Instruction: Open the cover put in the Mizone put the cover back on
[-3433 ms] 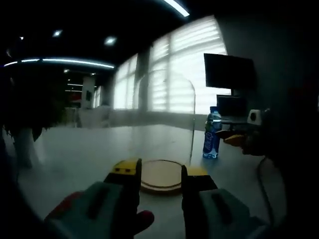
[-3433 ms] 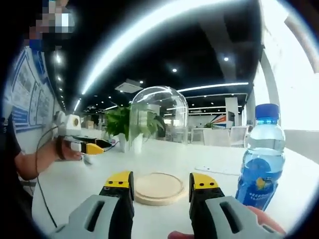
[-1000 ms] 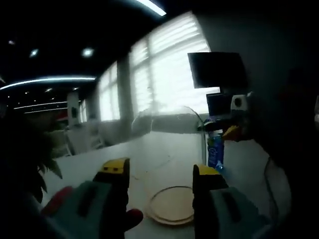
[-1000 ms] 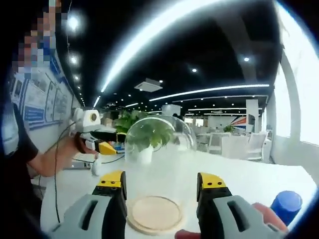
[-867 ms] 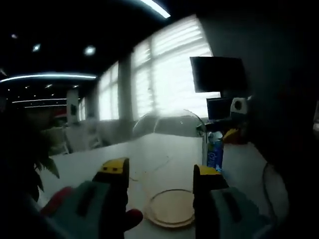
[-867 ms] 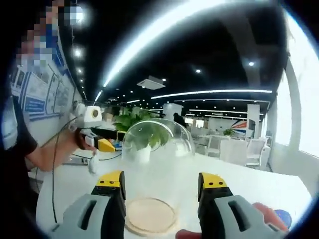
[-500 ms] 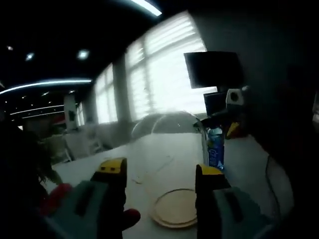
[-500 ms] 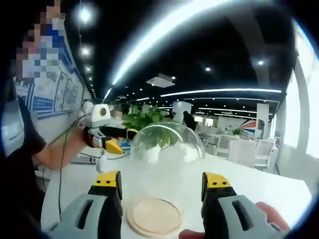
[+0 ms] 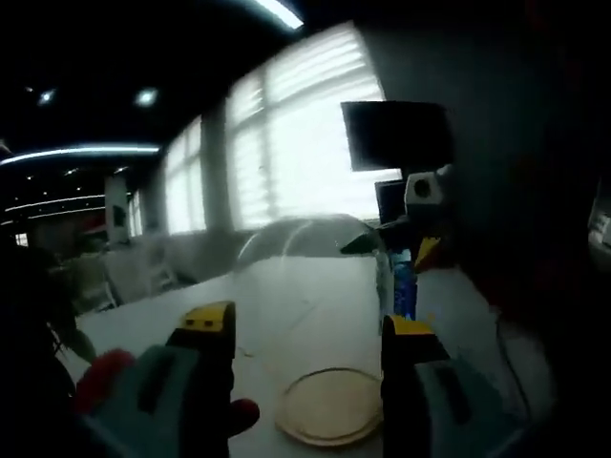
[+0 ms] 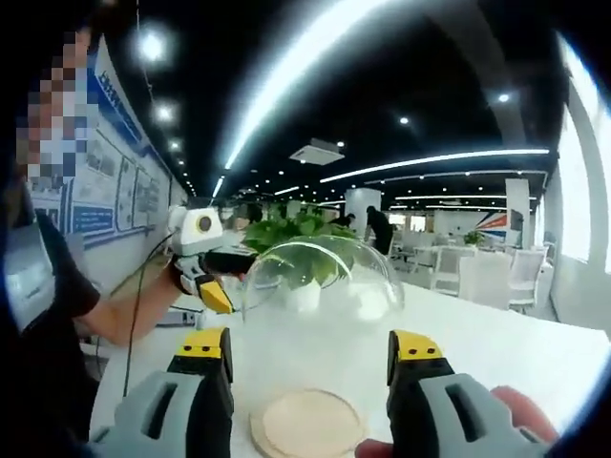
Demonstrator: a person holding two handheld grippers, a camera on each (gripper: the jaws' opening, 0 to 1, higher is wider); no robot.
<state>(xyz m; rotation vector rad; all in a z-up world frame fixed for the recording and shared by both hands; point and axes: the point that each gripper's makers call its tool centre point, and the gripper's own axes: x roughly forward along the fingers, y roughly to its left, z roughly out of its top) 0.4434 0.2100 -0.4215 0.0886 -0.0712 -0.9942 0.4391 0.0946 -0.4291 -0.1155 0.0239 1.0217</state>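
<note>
Both tongs (image 9: 304, 329) (image 10: 310, 345) gape around the glass cover (image 10: 320, 286); Mizone bottle (image 9: 404, 286) half-hidden.

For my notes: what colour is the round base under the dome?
Light wood colour; base shows best in the right gripper view.

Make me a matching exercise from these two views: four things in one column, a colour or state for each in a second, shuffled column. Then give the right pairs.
Things:
1. glass dome cover
2. wooden base
3. Mizone bottle
4. potted plant

Colours or states:
A. green leaves, seen behind the glass
B. blue, standing on the white table
C. clear, over the round disc
D. pale tan, lying flat

Pairs: 1-C, 2-D, 3-B, 4-A
</note>
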